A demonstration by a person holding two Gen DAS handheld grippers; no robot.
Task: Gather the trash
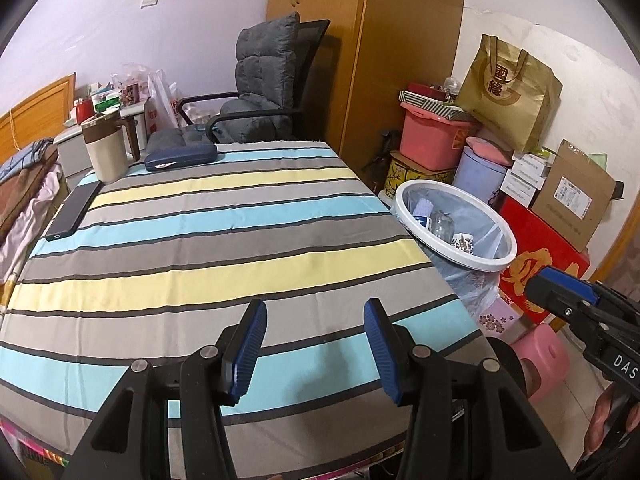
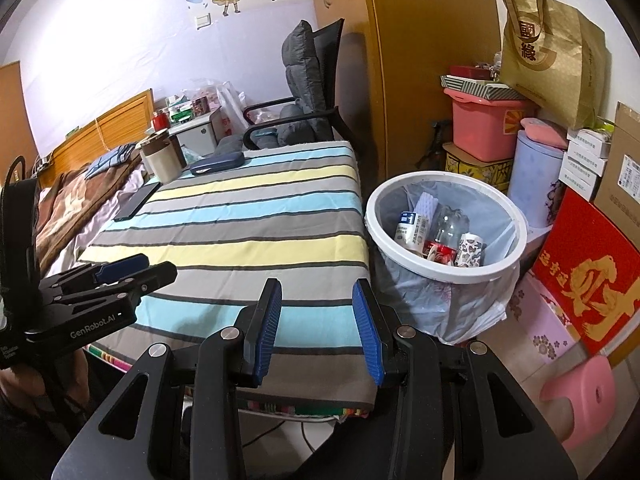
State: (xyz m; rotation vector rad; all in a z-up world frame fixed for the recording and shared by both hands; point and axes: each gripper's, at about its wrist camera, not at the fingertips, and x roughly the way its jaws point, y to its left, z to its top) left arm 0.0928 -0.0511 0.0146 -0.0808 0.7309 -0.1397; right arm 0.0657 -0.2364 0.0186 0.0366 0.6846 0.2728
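A white-rimmed trash bin (image 2: 496, 267) with a clear liner stands on the floor right of the table; the bin (image 1: 408, 227) shows in both views. Inside it lie a small carton (image 2: 412, 229), a clear plastic bottle (image 2: 450, 222), a red can (image 2: 438, 250) and a patterned cup (image 2: 471, 249). My left gripper (image 1: 316, 346) hangs open over the near part of the striped tablecloth (image 1: 200, 240), nothing between its blue pads. My right gripper (image 2: 316, 328) is open and empty above the table's near right corner, just left of the bin. Each gripper appears at the edge of the other's view.
At the table's far end stand a beige lidded mug (image 1: 106, 152), a dark blue case (image 1: 180, 156) and a black phone (image 1: 72, 210). A black chair with grey cushions (image 1: 260, 92) sits behind. Boxes, a pink tub (image 2: 486, 130), a gold bag (image 2: 550, 56) and a pink stool (image 2: 580, 392) crowd the right.
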